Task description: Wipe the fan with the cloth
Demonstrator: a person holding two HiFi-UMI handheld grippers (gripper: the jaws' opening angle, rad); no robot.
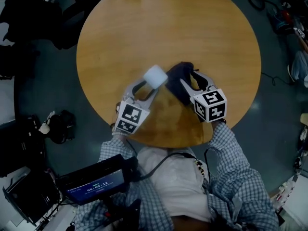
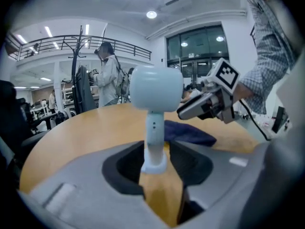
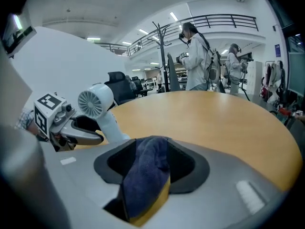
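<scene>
Open-plan office, mezzanine railing (image 3: 224, 19), swivel chair (image 3: 119, 82)

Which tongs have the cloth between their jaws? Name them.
The right tongs: the dark blue cloth lies between their open jaws. The left tongs instead stand round the stem of the white fan.

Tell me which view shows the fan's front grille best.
Right gripper view: the fan faces it, grille plain. Left gripper view shows only its back and stem. Head view shows only its white top.

The fan (image 1: 155, 76) stands on the table (image 1: 144, 23), cloth (image 1: 179, 74) just right of it
</scene>
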